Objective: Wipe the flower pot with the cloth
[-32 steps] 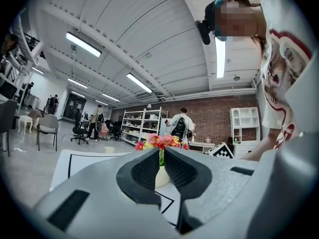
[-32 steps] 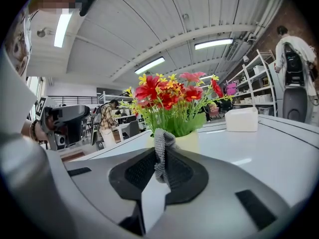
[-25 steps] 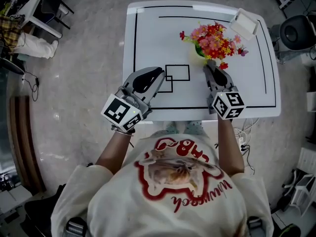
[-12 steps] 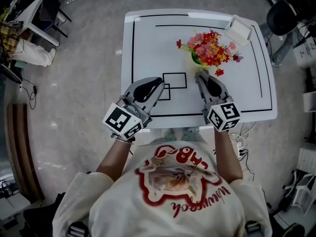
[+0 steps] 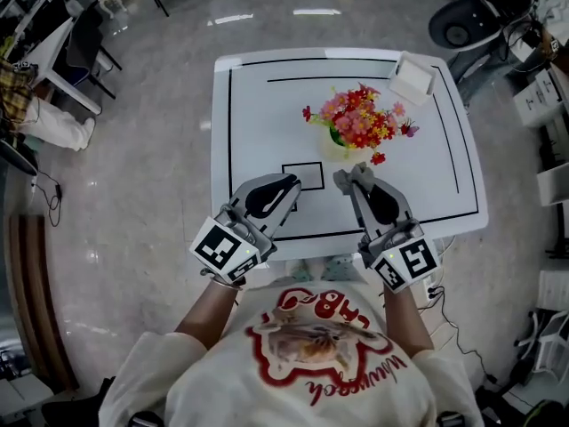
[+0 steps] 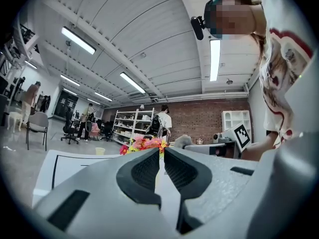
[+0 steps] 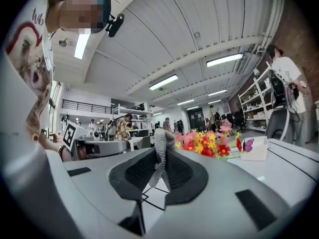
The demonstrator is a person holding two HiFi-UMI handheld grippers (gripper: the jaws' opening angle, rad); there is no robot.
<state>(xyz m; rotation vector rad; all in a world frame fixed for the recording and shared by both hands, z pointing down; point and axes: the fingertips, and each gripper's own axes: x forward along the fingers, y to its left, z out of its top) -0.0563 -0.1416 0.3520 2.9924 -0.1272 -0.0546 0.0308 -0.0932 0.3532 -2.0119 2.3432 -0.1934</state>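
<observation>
The flower pot (image 5: 335,142) stands mid-table, mostly hidden under its red, pink and yellow flowers (image 5: 356,116). My right gripper (image 5: 353,181) is held level just in front of the pot, shut on a grey knitted cloth (image 5: 343,179). In the right gripper view the cloth (image 7: 160,151) sticks up between the pads, with the flowers (image 7: 205,144) beyond them. My left gripper (image 5: 290,183) hovers to the left over the black rectangle (image 5: 303,175); its jaws are together with nothing between them. The flowers (image 6: 144,143) show past its tips in the left gripper view.
The white table (image 5: 258,114) carries black marked lines. A small white box (image 5: 413,78) sits at the far right corner. Chairs, desks and cables stand on the shiny floor around the table. People stand far off by shelves.
My right gripper has risen with the cloth and drawn back from the pot toward the person. The left gripper has shifted only slightly.
</observation>
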